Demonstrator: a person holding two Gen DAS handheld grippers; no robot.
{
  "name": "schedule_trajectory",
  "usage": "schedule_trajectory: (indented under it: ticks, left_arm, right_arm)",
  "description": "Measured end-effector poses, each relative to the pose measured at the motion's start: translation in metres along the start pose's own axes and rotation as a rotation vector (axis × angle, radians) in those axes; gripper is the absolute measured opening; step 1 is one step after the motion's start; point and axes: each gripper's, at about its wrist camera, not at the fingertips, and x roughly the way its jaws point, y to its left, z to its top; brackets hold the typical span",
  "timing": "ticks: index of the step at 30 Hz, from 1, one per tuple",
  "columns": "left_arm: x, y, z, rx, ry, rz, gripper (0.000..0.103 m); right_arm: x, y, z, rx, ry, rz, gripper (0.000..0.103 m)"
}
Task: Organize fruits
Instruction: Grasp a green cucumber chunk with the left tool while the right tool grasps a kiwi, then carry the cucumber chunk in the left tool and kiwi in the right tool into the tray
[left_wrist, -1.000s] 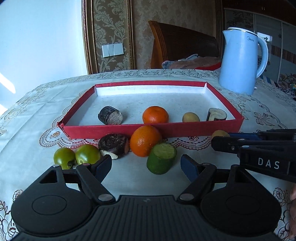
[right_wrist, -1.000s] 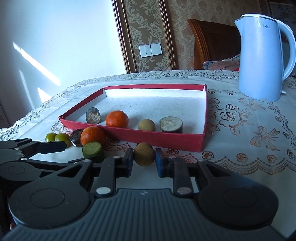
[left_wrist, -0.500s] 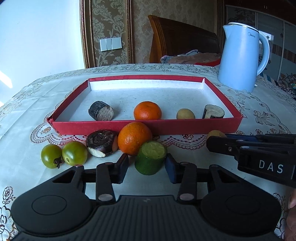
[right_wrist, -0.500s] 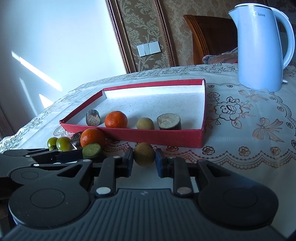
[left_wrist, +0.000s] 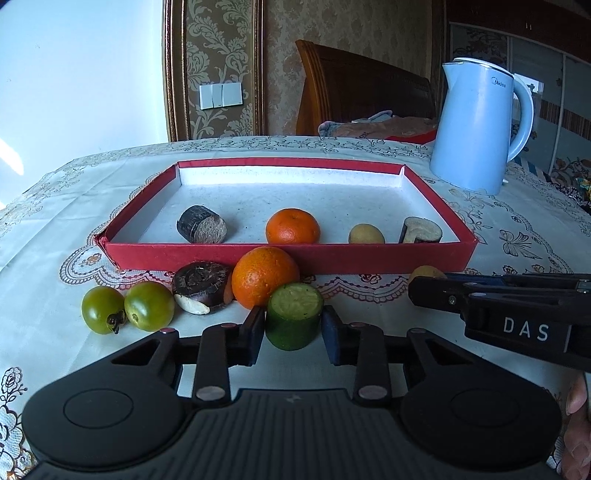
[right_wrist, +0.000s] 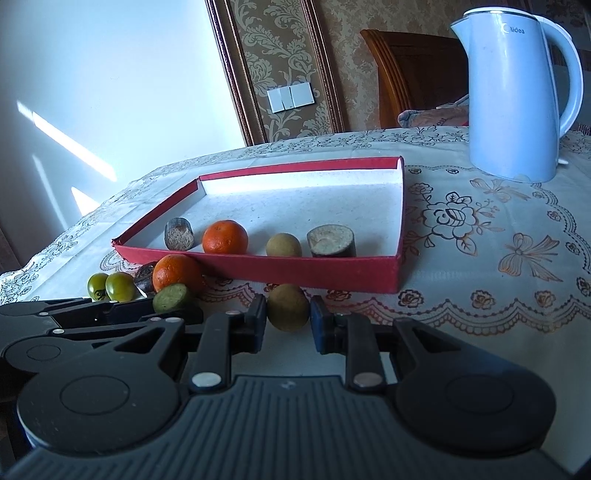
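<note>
Left gripper (left_wrist: 293, 334): jaws have just been closing, pads now pressing the sides of the green stub (left_wrist: 294, 320), a matte, flat-topped cylinder standing on the surface (left_wrist: 55, 206) in front of the red tray (left_wrist: 295, 258). Grasp looks made; lift into tray likely next. Right gripper (right_wrist: 288, 323): clamped on the small round tan fruit (right_wrist: 287, 307), dull skin, also just outside the tray. Cloth is lace-patterned.

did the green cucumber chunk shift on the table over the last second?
Cannot tell. The green cucumber chunk keeps its spot beside the orange; the left gripper jaws have just been closing onto it.
</note>
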Motion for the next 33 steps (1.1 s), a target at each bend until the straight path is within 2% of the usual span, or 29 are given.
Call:
schedule_trajectory:
  ticks: [22,33]
  left_arm:
    - [-0.015,0.002,-0.001,-0.022,-0.079,0.016,0.030]
    - [-0.024,-0.004,-0.002,0.004,-0.137,0.040,0.030]
  right_arm:
    - [-0.004,0.016,-0.002,-0.080,-0.022,-0.085,0.024]
    - [-0.006,0.016,-0.003,-0.077,-0.035,-0.089,0.024]
